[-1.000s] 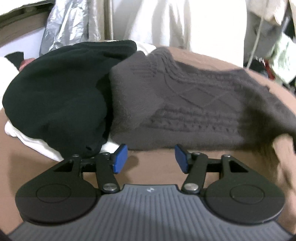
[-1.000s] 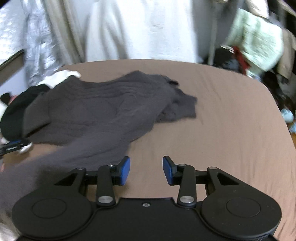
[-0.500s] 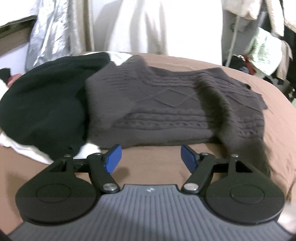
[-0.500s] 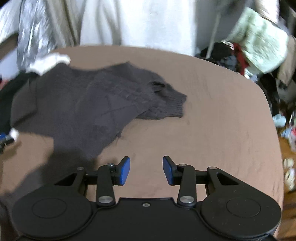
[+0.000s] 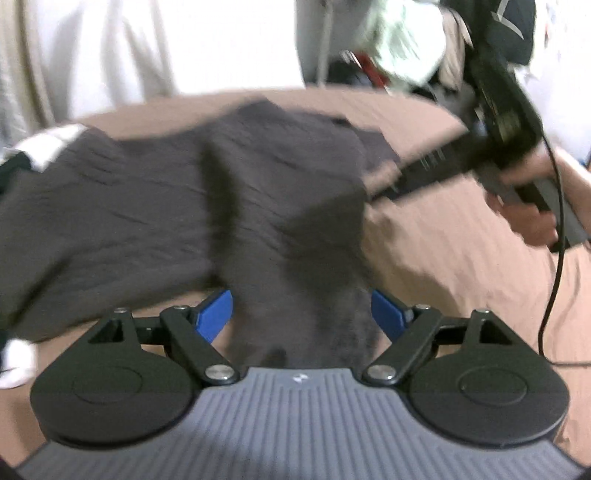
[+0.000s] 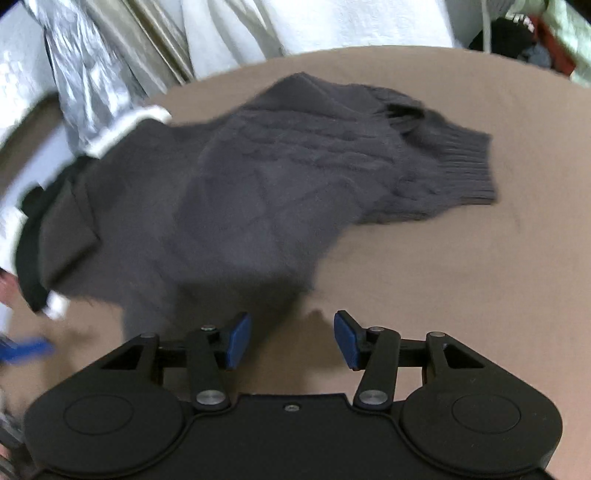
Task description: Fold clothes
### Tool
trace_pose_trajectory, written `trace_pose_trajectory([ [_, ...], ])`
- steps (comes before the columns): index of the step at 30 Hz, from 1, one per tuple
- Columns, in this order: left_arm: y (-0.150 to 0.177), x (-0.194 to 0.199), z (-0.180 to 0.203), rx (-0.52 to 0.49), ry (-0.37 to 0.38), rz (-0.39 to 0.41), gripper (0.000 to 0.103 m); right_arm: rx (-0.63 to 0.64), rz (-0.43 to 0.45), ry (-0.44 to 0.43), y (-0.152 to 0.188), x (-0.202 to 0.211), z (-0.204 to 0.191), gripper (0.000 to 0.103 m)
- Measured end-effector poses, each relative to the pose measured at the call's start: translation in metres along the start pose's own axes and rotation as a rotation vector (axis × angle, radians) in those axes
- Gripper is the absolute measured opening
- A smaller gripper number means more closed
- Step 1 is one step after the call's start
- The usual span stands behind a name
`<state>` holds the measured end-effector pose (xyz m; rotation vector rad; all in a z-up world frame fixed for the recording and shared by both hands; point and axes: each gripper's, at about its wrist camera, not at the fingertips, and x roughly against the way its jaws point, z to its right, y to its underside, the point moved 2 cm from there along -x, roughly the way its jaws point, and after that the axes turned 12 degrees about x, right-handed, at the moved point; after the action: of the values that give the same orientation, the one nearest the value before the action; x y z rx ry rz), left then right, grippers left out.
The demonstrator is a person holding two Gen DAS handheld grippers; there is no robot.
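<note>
Left wrist view: the left gripper [image 5: 301, 314] has just been opening and its blue pads stand wide, with a strip of the dark grey cable-knit sweater [image 5: 155, 206] — probably a sleeve — lying between them but not pinched, as far as the blur allows. Right wrist view: the right gripper [image 6: 291, 339] has also just been opening; its jaws are parted over bare brown bedsheet [image 6: 443, 258], nothing between them, just beside the sweater's near edge. Judged step: both tools are free and coming in for a fresh hold on the sweater, which lies spread across the middle of the sheet, ribbed hem [image 6: 469, 166] to the right. Next move calls for closing on the sleeve and near edge and folding inward. Farther off — a black garment [image 6: 33, 236] over white cloth [image 6: 125, 125] crowds the sweater's left side and could get caught in a fold. Beyond, pale curtains [image 6: 314, 22].
</note>
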<state>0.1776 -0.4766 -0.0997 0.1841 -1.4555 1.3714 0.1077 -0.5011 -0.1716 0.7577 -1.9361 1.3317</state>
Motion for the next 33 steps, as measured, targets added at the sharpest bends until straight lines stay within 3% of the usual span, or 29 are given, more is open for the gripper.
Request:
trace_pose_trajectory([
  [3, 0.009, -0.036, 0.018, -0.132, -0.028, -0.038, 0.083, -0.035, 0.060, -0.076, -0.001, -0.010, 0.002, 0.056],
  [6, 0.024, -0.073, 0.031, -0.261, -0.088, -0.081, 0.093, -0.069, 0.074, -0.108, -0.004, -0.029, 0.009, 0.056],
  [8, 0.030, -0.086, 0.029, -0.328, -0.122, -0.079, 0.080, -0.108, 0.068, -0.123, -0.008, -0.043, 0.016, 0.056],
  [9, 0.028, -0.087, 0.025, -0.340, -0.135, -0.064, 0.048, -0.125, 0.073, -0.142, -0.010, -0.045, 0.020, 0.056],
  [10, 0.019, -0.084, 0.017, -0.318, -0.140, -0.048, 0.015, -0.133, 0.083, -0.168, -0.012, -0.045, 0.022, 0.056],
  [12, 0.001, -0.077, -0.001, -0.257, -0.139, -0.014, 0.016, -0.128, 0.108, -0.203, -0.017, -0.040, 0.025, 0.056],
  [14, -0.024, -0.064, -0.036, -0.111, -0.102, 0.040, 0.016, -0.112, 0.133, -0.209, -0.020, -0.033, 0.028, 0.056],
  [18, -0.051, -0.039, -0.135, 0.305, -0.040, 0.184, 0.016, -0.108, 0.163, -0.187, -0.022, -0.028, 0.040, 0.056],
  [21, -0.038, -0.045, -0.201, 0.536, 0.012, 0.183, 0.016, -0.127, 0.155, -0.178, -0.021, -0.034, 0.048, 0.056],
  [25, -0.008, -0.063, -0.234, 0.613, 0.076, 0.141, 0.016, -0.133, 0.096, -0.182, -0.022, -0.052, 0.043, 0.056],
  [29, -0.002, -0.074, -0.241, 0.644, 0.149, 0.135, 0.016, -0.180, 0.107, -0.259, -0.033, -0.070, 0.027, 0.059],
  [31, -0.004, -0.076, -0.244, 0.642, 0.163, 0.132, 0.016, -0.200, 0.133, -0.306, -0.042, -0.078, 0.018, 0.064],
  [33, -0.005, -0.081, -0.247, 0.650, 0.180, 0.128, 0.016, -0.229, 0.167, -0.338, -0.051, -0.087, 0.010, 0.079],
])
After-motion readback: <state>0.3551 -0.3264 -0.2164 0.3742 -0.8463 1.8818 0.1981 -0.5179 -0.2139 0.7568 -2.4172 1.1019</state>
